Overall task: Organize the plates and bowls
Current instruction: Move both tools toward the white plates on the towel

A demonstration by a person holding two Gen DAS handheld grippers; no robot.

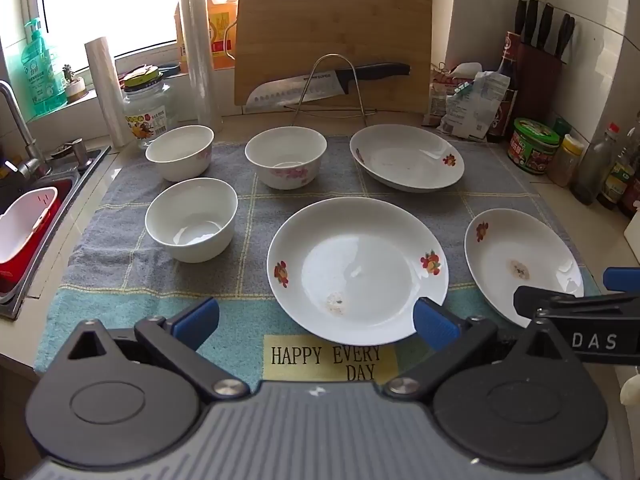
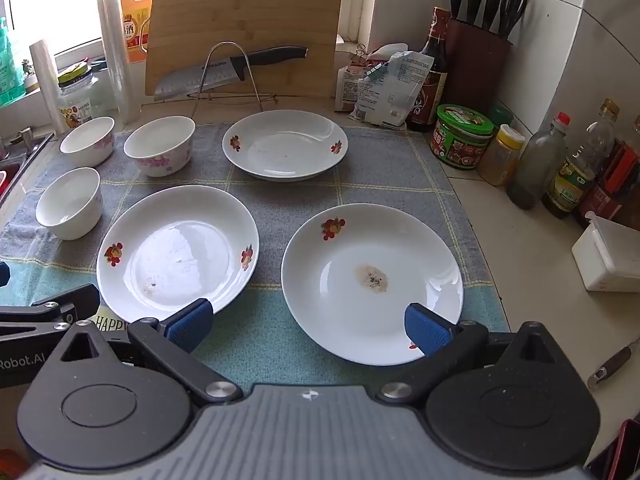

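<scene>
Clearances above the dish towel

We find open cloth between bowls and plates; the cutting board and bottles wall off the back and right.

- Left gripper: black hinged arms, blue ribbed pads, silver pivot screws, grey ridged body.
- Right gripper: same build; white lettering "DAS" on its side, seen from the left wrist.
</scene>
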